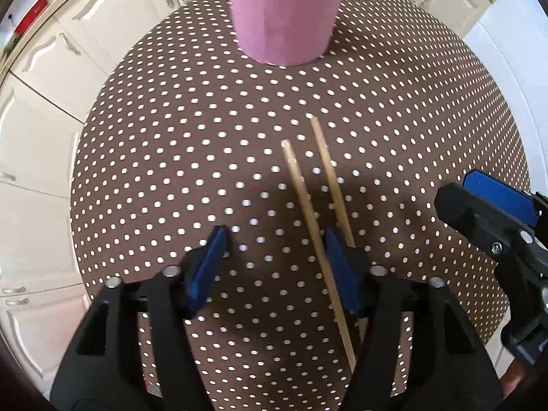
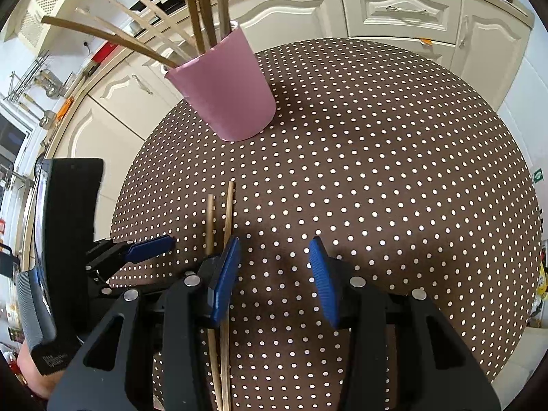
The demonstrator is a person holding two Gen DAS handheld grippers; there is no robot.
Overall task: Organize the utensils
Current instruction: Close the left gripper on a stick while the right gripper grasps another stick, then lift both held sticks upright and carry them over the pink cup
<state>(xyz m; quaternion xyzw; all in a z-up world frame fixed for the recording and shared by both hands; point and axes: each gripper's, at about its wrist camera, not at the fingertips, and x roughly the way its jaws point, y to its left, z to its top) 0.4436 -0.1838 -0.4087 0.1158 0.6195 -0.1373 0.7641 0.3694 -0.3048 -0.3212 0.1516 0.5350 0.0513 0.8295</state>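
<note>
Two wooden chopsticks [image 1: 310, 205] lie side by side on the brown dotted tablecloth [image 1: 171, 171]. My left gripper [image 1: 276, 236] hangs open just above them. One stick runs between its fingers close to the right pad, and the other passes under that finger. A pink cup [image 2: 226, 92] holding several chopsticks stands at the far side of the table. My right gripper [image 2: 275, 243] is open with only cloth between its pads; the two chopsticks [image 2: 209, 219] pass beneath its left finger. In the left wrist view the pink cup [image 1: 284, 17] shows only its lower body.
The table is round, with its edge [image 2: 118, 212] close on the left. White kitchen cabinets [image 2: 404, 10] surround it. A black device [image 2: 65, 239] rides on the left hand's gripper. The right gripper's blue pad [image 1: 493, 195] sits near the table's right edge.
</note>
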